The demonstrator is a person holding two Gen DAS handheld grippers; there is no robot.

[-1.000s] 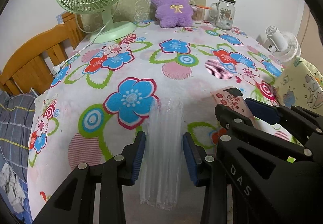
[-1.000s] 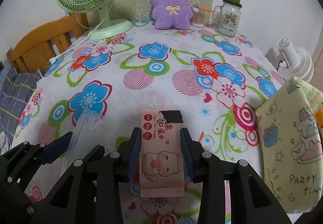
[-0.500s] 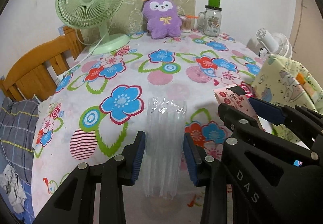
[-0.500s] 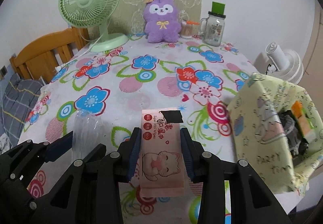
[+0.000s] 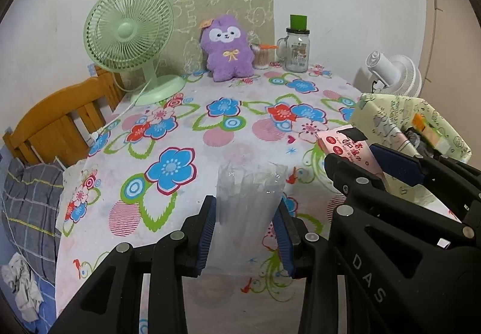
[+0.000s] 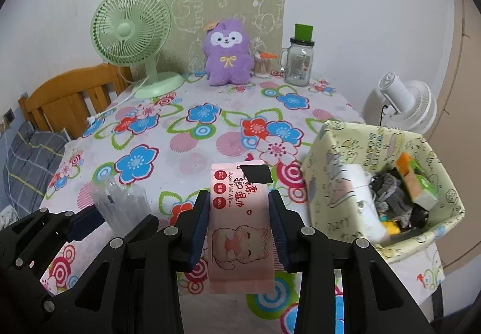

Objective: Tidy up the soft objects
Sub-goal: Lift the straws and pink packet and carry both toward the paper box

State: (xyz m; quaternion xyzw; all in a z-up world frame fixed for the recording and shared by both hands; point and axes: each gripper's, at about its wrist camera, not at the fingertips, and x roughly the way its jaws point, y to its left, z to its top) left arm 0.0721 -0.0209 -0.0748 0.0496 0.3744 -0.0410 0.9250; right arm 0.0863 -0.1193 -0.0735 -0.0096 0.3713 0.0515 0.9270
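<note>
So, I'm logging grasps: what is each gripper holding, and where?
Left gripper: clear plastic pack, clamped across its lower sides. Right gripper: pink wet wipes pack, clamped across its middle sides.

light: soft, even, indoor | shadows: faint | glare: glints on clear pack (image 5: 249, 195) | focus: sharp | edges: heavy fisheye bend, black corner vignette

A table under a flowered cloth (image 6: 228, 135) carries a green fan (image 6: 135, 33), purple plush toy (image 6: 228, 54), glass jar (image 6: 297, 63) and yellow fabric bin (image 6: 330, 183).
</note>
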